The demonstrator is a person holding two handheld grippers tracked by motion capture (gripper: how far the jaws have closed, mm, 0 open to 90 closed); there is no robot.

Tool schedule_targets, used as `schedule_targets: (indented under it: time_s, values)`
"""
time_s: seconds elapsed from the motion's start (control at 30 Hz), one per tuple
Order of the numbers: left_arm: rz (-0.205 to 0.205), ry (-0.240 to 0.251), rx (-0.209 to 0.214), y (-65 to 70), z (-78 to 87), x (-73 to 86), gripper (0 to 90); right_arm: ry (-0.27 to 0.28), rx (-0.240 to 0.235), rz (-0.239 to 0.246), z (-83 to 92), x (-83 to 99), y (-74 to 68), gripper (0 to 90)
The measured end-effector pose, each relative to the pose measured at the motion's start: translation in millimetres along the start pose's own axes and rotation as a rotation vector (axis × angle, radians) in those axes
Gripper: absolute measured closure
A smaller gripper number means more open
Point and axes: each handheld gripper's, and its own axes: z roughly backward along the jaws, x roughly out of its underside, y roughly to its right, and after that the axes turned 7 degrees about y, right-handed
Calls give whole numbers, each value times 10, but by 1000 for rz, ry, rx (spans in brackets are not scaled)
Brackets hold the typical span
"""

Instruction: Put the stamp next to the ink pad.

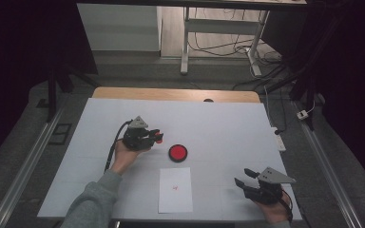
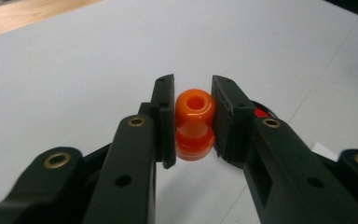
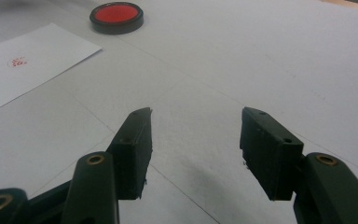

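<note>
Item 1, stamp [image 2: 195,125]: orange, knobbed handle with a hole in its top, clamped between the jaws of our left tool [image 1: 156,137]; in the high view it shows red at the tool's tip [image 1: 158,137], held above the counter [image 1: 228,123], just left of the ink pad

Item 2, ink pad [image 1: 177,153]: round, black rim, red face, lid off, lying flat near the middle of the counter; also seen far off in the right gripper view [image 3: 116,16]

Item 3, sheet of paper [image 1: 176,189]: white, lying flat just nearer to us than the pad, with one small red mark [image 3: 17,61] on it already

Item 4, right tool [image 1: 245,178]: jaws apart with nothing between them, resting low at the near right of the counter, well apart from the paper

Step in hand, as we judge it: carrying the stamp to the pad for inking, then to the paper. To do it well we keep the stamp upright in the grip, bring it squarely over the red face, and press straight down without rocking so the ink takes evenly. We lift straight off to avoid dragging the pad. Our free right tool could steady the paper's edge before the print is made
</note>
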Motion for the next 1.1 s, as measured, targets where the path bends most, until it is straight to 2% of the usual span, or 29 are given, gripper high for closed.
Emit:
schedule_targets:
  time_s: [0.2,0.53,0.87,1.1]
  values:
    - [-14,-29,-24,-29,-104,51,708,-4,-1,2,-8,1,-9,433]
    - [-32,-60,-16,-3,-236,121,708,-8,-6,1,-11,8,-3,436]
    - [-57,-114,-16,42,-358,231,690,-9,-11,4,-16,6,-12,437]
    - [-80,-133,-18,80,-356,246,648,-11,-15,5,-28,-3,-10,436]
